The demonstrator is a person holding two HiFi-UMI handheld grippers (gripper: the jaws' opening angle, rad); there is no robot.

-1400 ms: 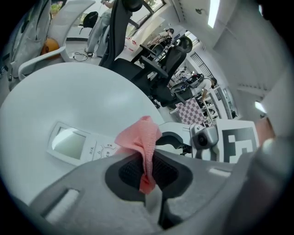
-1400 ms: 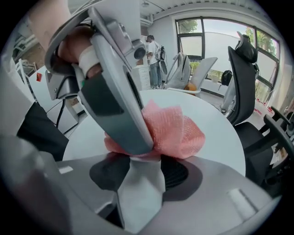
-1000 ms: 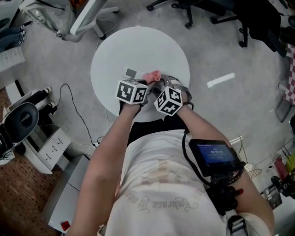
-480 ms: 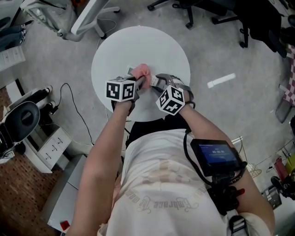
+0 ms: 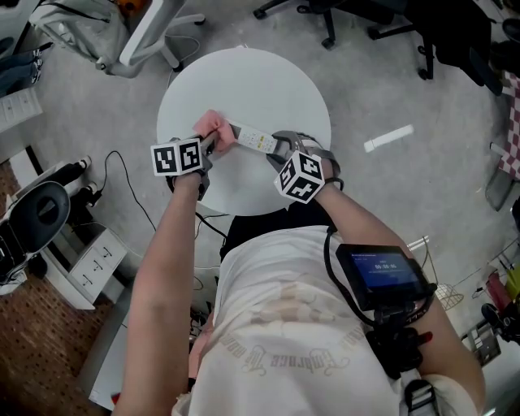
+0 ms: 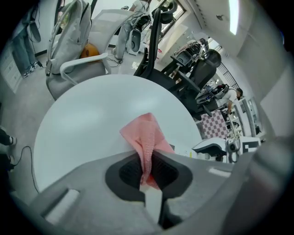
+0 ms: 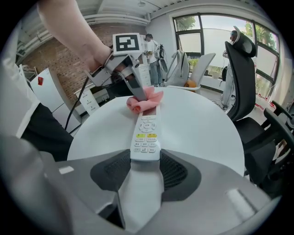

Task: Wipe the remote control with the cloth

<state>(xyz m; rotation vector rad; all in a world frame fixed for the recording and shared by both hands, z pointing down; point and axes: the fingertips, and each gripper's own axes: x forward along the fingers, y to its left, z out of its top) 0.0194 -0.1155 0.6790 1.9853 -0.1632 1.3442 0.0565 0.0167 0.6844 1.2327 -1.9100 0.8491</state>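
L gripper [image 6: 148, 166] fingers clenched on pink cloth [image 6: 146, 134], cloth sits on far end of white remote control [image 7: 146, 137], upper centre-left in head view. R gripper [image 7: 146, 164] fingers grasp remote's near end, over round white tabletop [image 5: 264, 81].

A round white counter [image 5: 260, 89] stands on a pale grey floor [image 5: 406, 89]. Beyond its far edge, to the left, is a light grey office chair [image 5: 146, 28], and to the right the star bases of black office chairs [image 5: 325, 16]. A dark cable [image 5: 138, 195] loops across the floor left of the counter, near a white block that may be a power strip [image 5: 97, 256]; it is too small to be sure. Brown patterned carpet [image 5: 32, 341] fills the lower left corner. A red-checked fabric [image 5: 512, 134] shows at the right edge. The right gripper view shows a tall black chair [image 7: 241, 73], a window [image 7: 206, 34] and a brick wall [image 7: 59, 59].
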